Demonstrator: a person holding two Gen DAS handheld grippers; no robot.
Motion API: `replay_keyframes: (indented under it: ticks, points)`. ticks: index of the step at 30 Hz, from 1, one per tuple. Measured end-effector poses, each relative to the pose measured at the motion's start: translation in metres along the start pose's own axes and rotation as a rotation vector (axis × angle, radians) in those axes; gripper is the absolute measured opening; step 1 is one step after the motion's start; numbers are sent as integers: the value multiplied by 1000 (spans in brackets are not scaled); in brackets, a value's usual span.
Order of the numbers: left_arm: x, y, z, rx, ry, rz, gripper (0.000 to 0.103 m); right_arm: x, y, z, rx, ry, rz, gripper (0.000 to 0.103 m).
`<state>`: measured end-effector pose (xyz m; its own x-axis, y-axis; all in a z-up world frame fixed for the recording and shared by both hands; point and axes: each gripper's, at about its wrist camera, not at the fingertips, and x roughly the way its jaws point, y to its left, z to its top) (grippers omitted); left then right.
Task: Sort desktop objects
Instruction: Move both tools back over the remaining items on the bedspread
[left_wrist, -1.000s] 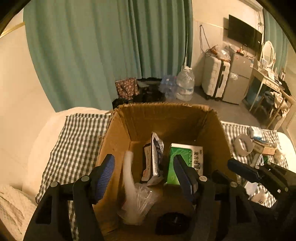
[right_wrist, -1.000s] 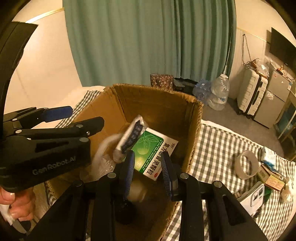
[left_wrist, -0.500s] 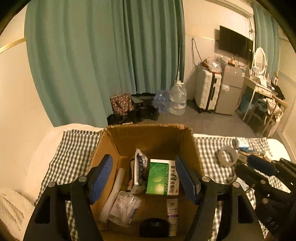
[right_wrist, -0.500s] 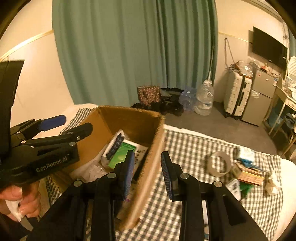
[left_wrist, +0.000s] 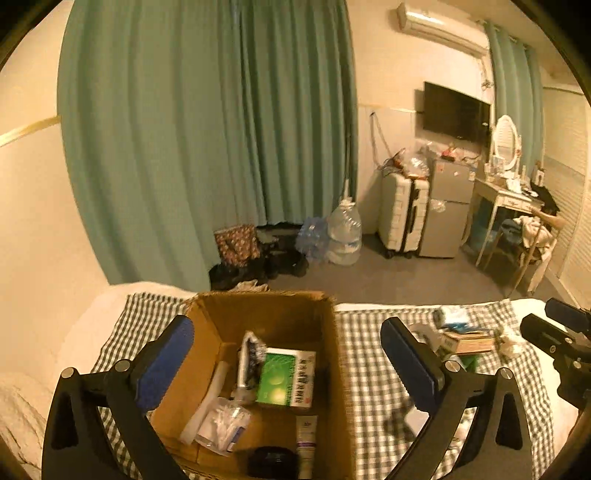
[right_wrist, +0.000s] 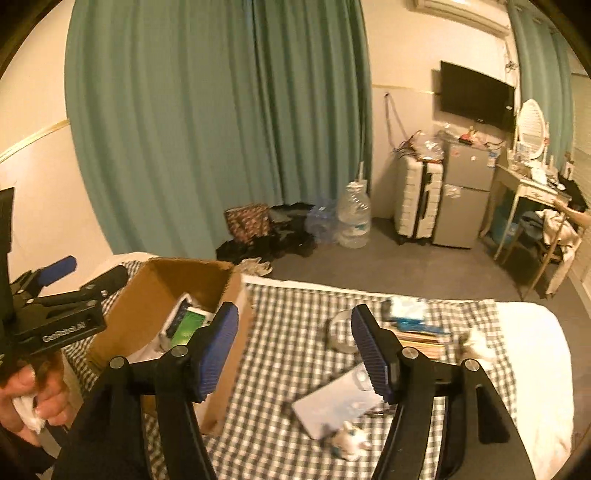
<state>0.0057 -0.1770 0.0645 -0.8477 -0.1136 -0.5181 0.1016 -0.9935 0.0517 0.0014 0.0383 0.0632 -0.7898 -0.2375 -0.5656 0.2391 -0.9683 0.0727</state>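
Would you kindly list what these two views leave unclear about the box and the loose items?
- Left wrist view: the black object in the cardboard box is cut off by the lower edge.
- Left wrist view: the left gripper finger hides part of the tape roll.
- Right wrist view: the small white object is blurred beyond identifying.
- Right wrist view: the box's near wall hides most contents.

A checked cloth (right_wrist: 280, 343) covers the bed (right_wrist: 532, 332), carrying a cardboard box (right_wrist: 155, 299), tape roll (right_wrist: 341, 334) and phone (right_wrist: 332, 404).
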Motion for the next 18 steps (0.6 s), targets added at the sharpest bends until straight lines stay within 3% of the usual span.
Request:
replay_keyframes:
  ticks: [5,12,18]
  points:
    - [-16,-36,-4,76,-56,23,103,-26,-18,1,21,-11,-20,79]
    - [-28,-86,-15,176,-76,-16,103,-59,-44,-1,56,-45,-72,84]
    - [-33,-111,-25,242,-62,-32,103,-69,-65,-28,106,-31,-78,86]
